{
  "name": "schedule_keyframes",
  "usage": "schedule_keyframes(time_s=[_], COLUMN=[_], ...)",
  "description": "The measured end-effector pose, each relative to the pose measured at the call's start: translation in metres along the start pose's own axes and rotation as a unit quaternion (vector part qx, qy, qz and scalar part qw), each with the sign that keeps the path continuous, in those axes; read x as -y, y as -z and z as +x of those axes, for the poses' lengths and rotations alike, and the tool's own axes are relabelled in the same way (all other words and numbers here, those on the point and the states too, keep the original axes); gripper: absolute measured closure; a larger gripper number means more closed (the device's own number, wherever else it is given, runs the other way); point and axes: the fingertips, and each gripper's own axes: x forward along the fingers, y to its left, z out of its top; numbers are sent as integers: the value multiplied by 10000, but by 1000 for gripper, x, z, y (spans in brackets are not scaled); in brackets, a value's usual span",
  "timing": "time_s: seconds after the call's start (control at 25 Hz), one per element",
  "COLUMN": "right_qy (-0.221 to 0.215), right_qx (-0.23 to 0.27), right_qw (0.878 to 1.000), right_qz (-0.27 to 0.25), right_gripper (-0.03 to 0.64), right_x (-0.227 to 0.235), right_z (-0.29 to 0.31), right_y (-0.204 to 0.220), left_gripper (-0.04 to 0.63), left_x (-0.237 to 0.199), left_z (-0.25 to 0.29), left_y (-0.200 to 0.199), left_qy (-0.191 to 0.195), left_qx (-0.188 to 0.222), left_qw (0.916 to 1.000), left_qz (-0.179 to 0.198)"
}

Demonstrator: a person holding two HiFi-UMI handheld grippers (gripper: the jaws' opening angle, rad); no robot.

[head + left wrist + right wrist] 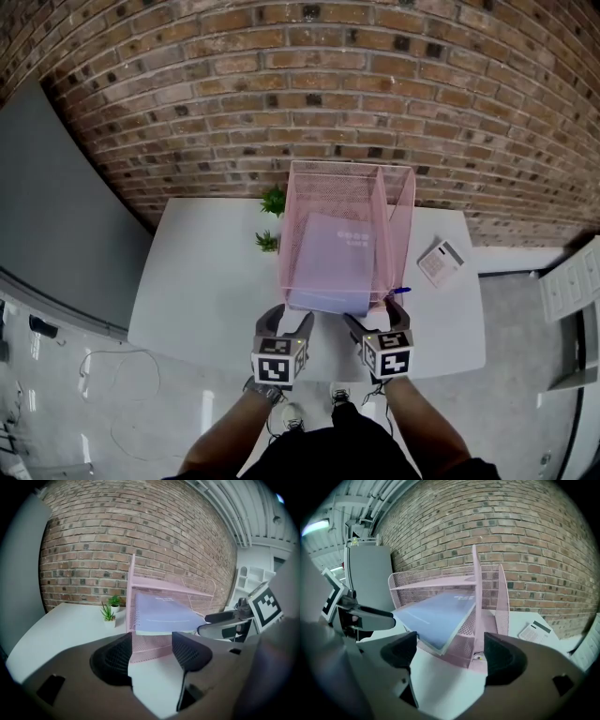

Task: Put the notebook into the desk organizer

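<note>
Two small plants (pixel 270 221) on the white table (pixel 202 281), just left of the organizer, are at risk if the left arm swings wide on the way out

left gripper (pixel 286 324) jaws apart, nothing between them, sits just short of the organizer's front. A forward nudge could catch the overhanging notebook edge and lever it up or drag it back out

pink mesh desk organizer (pixel 398 220) has the notebook (pixel 333 262) inside its wide compartment but tilted, near edge poking out past the front lip and far end raised toward the back. It looks not fully seated. Likely trouble: it slides forward off the lip, or the spiral side snags the mesh wall if pushed crooked. The light mesh frame may skid toward the brick wall under a hard push

right gripper (pixel 374 317) also wide apart and empty, near the organizer's right front corner. Uneven push from this side would twist the notebook against the divider

calculator (pixel 440 262) lies well apart at right, low risk unless the organizer gets shoved sideways
</note>
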Motion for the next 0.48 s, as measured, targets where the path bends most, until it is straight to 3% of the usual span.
schedule_keyframes(time_s=[0.48], right_qy=[405], right_qx=[169], right_qw=[9990], right_qz=[87], right_gripper=[160], right_x=[10], right_z=[13], right_y=[-20], left_gripper=[331], left_x=[7], left_z=[-11], left_y=[-6], left_qy=[105], left_qx=[203], left_qw=[9997], left_qz=[81])
